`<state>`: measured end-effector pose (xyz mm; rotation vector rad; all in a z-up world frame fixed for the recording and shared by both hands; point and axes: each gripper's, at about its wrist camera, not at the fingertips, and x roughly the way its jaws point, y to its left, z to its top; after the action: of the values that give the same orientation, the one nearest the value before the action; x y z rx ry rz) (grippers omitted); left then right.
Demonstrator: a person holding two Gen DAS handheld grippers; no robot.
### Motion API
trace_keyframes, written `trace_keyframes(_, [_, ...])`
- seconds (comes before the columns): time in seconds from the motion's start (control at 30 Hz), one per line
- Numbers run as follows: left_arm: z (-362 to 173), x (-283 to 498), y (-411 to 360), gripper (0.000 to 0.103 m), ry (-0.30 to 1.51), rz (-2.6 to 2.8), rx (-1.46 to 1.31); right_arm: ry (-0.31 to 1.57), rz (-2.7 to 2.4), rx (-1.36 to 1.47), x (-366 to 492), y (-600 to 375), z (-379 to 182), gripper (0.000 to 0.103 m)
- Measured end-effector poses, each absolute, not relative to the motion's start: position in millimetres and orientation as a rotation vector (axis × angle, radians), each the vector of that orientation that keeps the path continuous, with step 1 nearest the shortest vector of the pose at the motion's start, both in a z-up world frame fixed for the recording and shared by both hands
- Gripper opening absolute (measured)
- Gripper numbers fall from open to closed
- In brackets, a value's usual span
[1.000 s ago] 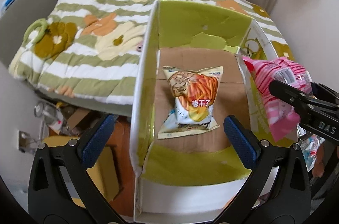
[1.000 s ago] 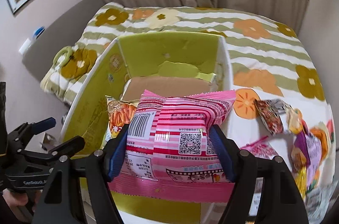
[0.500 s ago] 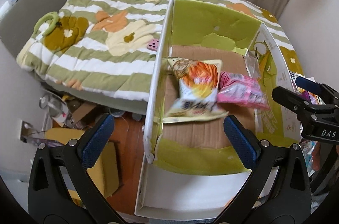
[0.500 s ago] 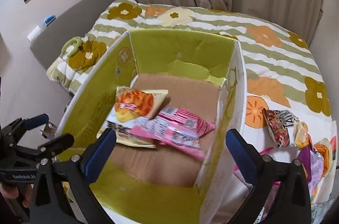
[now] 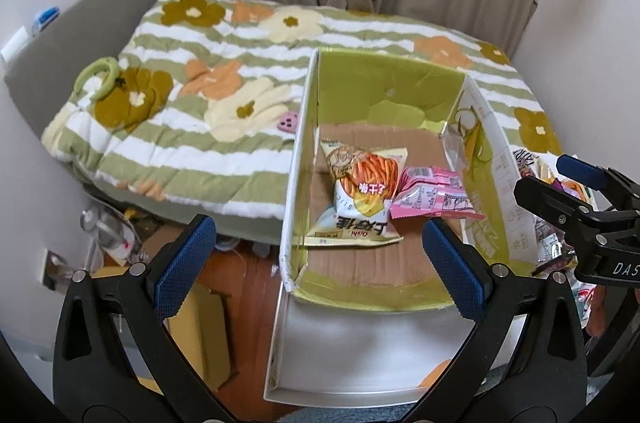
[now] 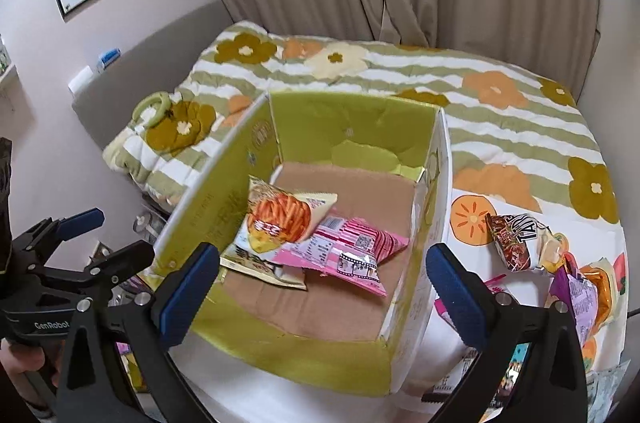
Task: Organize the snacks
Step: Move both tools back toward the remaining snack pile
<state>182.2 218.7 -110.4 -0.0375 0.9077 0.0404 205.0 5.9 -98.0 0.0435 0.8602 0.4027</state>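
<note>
Left gripper [image 5: 316, 255]: jaws spread, empty | right gripper [image 6: 322, 281]: jaws spread, empty | orange fries bag [image 6: 280, 223] overlaps pink snack packet [image 6: 344, 247] in cardboard box [image 6: 438, 183] | loose snacks [image 6: 560, 263] on bed at 3 o'clock | risk: crinkly packets slipping when pinched.

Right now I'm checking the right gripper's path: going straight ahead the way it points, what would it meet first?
Probably the pink snack bag in the box; the open right gripper aims there, though depth is unclear.
</note>
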Motion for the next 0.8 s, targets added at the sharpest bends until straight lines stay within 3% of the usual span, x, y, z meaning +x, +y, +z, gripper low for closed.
trace_keyframes(0.4, [-75,158,182,0.102,0.811,-0.082,0.027,0.74,0.282,0.109,153,-25,-57,0.103])
trace_keyframes(0.8, [-68,132,66,0.102,0.79,-0.197,0.039,0.694,0.126,0.147,93,-143,-48,0.103])
